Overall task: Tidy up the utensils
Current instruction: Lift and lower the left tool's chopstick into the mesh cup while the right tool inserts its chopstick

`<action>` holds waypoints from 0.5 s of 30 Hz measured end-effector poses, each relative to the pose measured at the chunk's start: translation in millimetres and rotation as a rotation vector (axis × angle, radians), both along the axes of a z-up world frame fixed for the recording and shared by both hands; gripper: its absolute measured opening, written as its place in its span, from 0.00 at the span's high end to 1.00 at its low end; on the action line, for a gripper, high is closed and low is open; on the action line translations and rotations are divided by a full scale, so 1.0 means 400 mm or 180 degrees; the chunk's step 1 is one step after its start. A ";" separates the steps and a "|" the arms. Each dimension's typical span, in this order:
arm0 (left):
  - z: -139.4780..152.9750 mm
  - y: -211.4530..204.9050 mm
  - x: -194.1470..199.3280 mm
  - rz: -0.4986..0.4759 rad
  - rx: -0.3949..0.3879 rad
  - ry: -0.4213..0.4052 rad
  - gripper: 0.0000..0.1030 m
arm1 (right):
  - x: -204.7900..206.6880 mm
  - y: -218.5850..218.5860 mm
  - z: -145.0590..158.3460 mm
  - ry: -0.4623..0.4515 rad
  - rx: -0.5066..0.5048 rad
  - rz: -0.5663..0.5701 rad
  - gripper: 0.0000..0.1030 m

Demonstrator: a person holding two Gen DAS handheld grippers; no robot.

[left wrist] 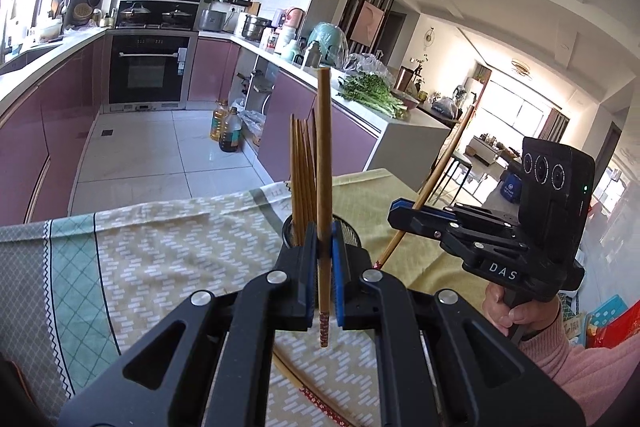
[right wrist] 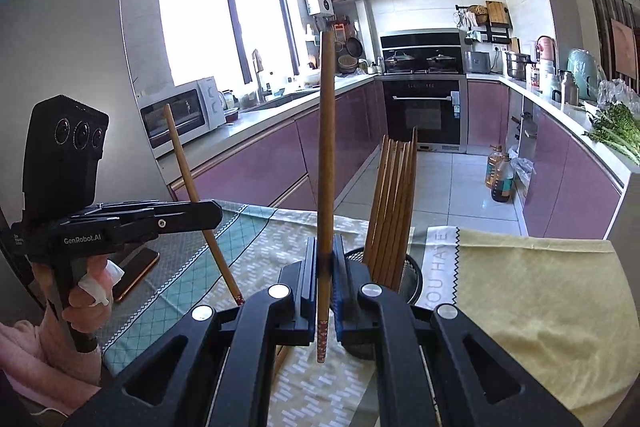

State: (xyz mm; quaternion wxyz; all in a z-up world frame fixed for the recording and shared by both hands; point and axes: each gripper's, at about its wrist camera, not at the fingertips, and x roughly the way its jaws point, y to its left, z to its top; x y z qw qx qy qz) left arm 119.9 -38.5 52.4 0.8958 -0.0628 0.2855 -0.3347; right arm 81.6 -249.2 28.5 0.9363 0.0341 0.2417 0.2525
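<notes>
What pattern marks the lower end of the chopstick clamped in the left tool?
Red with small pale flowers on the brown wooden chopstick; left wrist view.

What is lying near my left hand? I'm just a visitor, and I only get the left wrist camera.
Observer: A phone lies flat beside the left hand.
Operator: Is my chopstick straight up?
Observer: No. From the right wrist camera, the left gripper holds its chopstick tilted, not upright.
Operator: Is there anything on the counter that I miss?
Observer: A white microwave stands by the window.
</notes>
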 end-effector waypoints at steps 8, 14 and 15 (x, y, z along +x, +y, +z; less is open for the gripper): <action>0.052 -0.031 0.018 -0.0042 -0.0017 -0.0176 0.93 | 0.014 -0.011 0.032 -0.0078 -0.0005 -0.0047 0.94; 0.079 -0.054 0.025 -0.0051 -0.0012 -0.0288 0.93 | 0.029 -0.024 0.055 -0.0139 0.0038 -0.0082 0.94; 0.080 -0.057 0.028 -0.0045 -0.0016 -0.0296 0.93 | 0.031 -0.025 0.058 -0.0149 0.0041 -0.0089 0.94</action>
